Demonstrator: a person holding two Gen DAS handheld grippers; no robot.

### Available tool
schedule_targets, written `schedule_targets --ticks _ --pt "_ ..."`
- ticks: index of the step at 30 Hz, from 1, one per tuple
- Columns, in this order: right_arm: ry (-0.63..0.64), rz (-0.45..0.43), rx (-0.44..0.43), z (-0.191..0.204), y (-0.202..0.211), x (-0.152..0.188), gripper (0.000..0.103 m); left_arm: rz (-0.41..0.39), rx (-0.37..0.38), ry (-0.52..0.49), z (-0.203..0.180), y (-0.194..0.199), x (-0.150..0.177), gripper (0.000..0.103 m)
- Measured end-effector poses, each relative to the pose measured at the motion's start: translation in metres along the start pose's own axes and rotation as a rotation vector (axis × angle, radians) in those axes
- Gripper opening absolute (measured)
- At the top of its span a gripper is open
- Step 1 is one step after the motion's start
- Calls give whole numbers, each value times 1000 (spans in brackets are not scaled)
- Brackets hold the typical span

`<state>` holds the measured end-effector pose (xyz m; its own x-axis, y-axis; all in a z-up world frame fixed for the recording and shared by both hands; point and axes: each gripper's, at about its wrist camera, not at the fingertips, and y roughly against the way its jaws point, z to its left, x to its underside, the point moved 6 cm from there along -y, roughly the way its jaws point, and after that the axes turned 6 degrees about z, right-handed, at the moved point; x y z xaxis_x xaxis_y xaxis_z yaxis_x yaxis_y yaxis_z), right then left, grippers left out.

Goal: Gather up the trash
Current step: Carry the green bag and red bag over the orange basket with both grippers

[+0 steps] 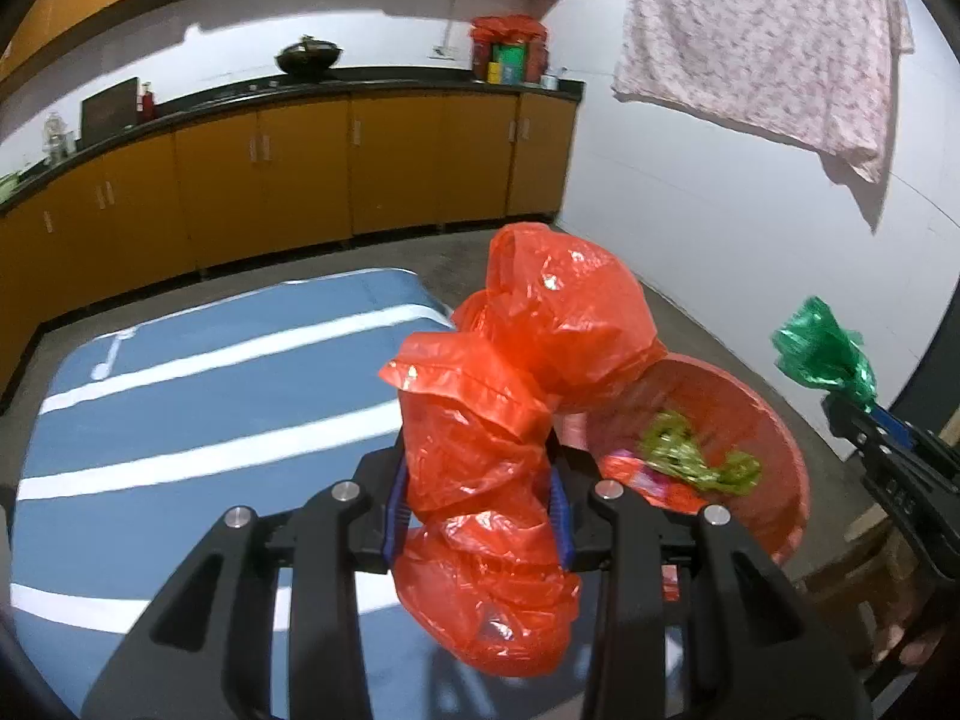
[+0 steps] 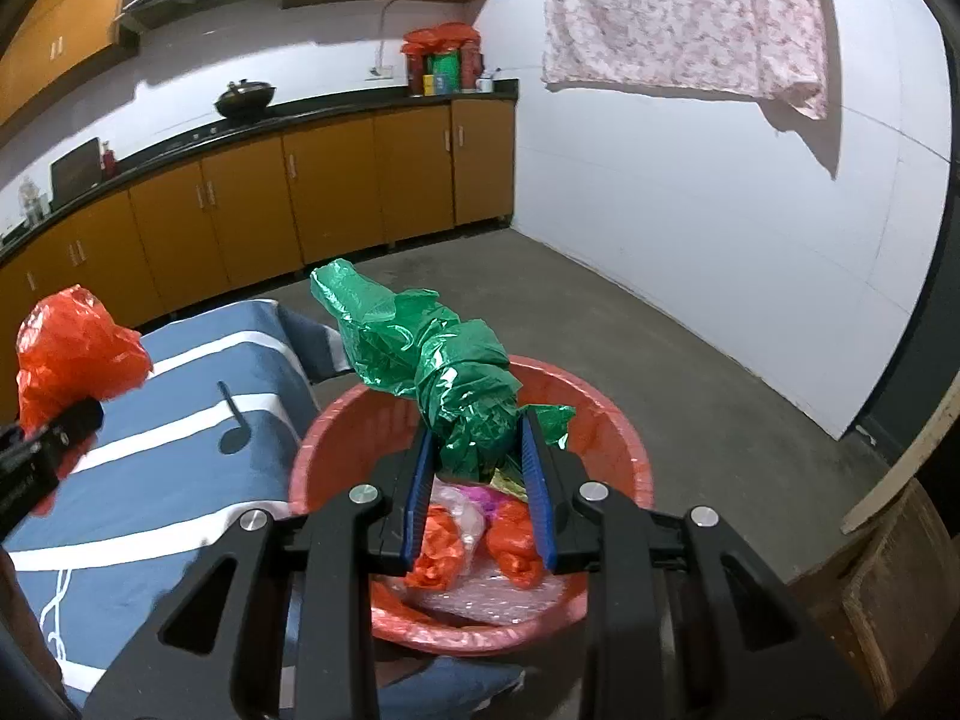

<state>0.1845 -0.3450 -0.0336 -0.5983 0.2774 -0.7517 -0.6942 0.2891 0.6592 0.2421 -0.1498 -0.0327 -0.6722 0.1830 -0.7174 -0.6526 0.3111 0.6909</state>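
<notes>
My left gripper (image 1: 477,456) is shut on a crumpled orange plastic bag (image 1: 516,396), held in the air above the blue striped cloth, just left of a red basin (image 1: 780,456). The same orange bag (image 2: 72,348) shows at the left edge of the right wrist view. My right gripper (image 2: 477,426) is shut on a crumpled green plastic bag (image 2: 432,360), which hangs over the red basin (image 2: 336,420). The green bag (image 1: 822,354) and right gripper (image 1: 852,411) also appear at the right of the left wrist view. Inside the basin lie orange, pink, green and clear plastic scraps.
A blue cloth with white stripes (image 1: 180,420) covers the surface left of the basin. Brown cabinets (image 1: 300,180) with a dark counter run along the back wall. A pink patterned cloth (image 2: 678,12) hangs on the white wall. Wooden boards (image 2: 888,570) stand at the right. Grey concrete floor lies behind the basin.
</notes>
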Motion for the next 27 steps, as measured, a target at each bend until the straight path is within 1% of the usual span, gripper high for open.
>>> schedule_targets --ticks 8,13,18,27 --pt "-46 15 9 -16 -9 0 29 55 52 -27 -39 -25 8 36" --pt "-85 37 -7 -25 -19 2 29 80 87 -25 -50 -36 11 36" --pt "-117 54 -19 -32 -28 3 29 102 116 -49 -67 -50 16 36" --pt "-156 53 -33 -44 -36 -7 29 129 163 -80 -94 -73 16 37"
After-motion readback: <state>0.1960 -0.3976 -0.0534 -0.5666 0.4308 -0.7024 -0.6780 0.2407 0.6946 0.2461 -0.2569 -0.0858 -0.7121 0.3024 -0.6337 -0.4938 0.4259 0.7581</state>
